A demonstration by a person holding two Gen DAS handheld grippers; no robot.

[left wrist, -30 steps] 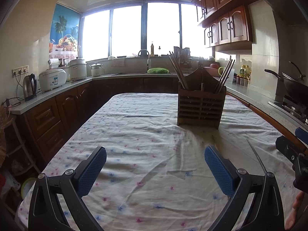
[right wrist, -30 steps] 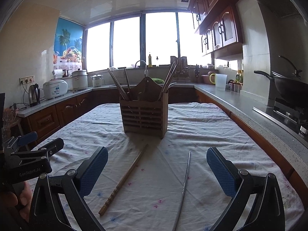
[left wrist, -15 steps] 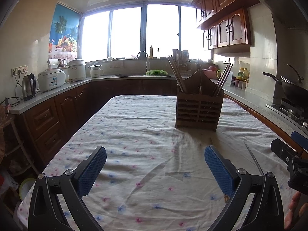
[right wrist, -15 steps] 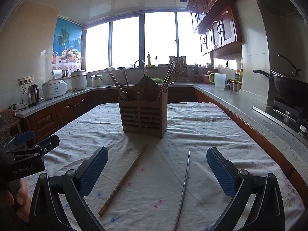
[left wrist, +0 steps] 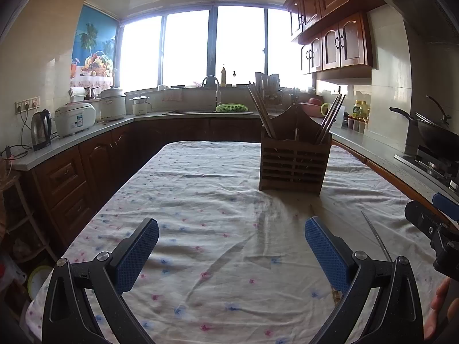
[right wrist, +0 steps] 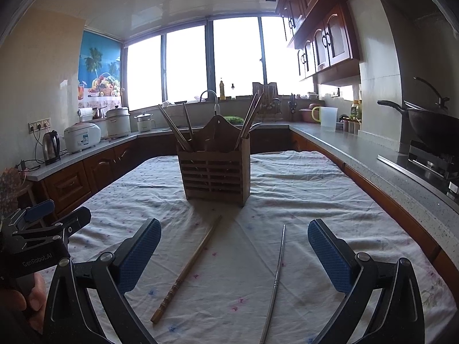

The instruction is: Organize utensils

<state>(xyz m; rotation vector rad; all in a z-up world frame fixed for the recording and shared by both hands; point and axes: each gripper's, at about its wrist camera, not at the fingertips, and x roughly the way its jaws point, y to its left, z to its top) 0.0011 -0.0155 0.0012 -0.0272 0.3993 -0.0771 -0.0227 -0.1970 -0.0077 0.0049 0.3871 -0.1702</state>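
Right claw (right wrist: 233, 250) gapes over the tabletop (right wrist: 330, 200); wooden chopstick (right wrist: 188, 269) at seven o'clock, metal chopstick (right wrist: 276, 275) at five, holder (right wrist: 215, 179) at twelve.

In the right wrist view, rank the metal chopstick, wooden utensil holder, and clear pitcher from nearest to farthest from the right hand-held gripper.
1. Metal chopstick: on the tablecloth, between the fingers of the right hand-held gripper.
2. Wooden utensil holder: mid-table, ahead.
3. Clear pitcher: far counter, right.

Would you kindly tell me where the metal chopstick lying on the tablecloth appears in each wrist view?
Left wrist view: the metal chopstick is at the lower right, a thin sliver right of the left gripper, partly hidden behind its finger.
Right wrist view: the same chopstick lies just right of centre, between the open fingers of the right gripper.
Shared landmark: the wooden utensil holder.
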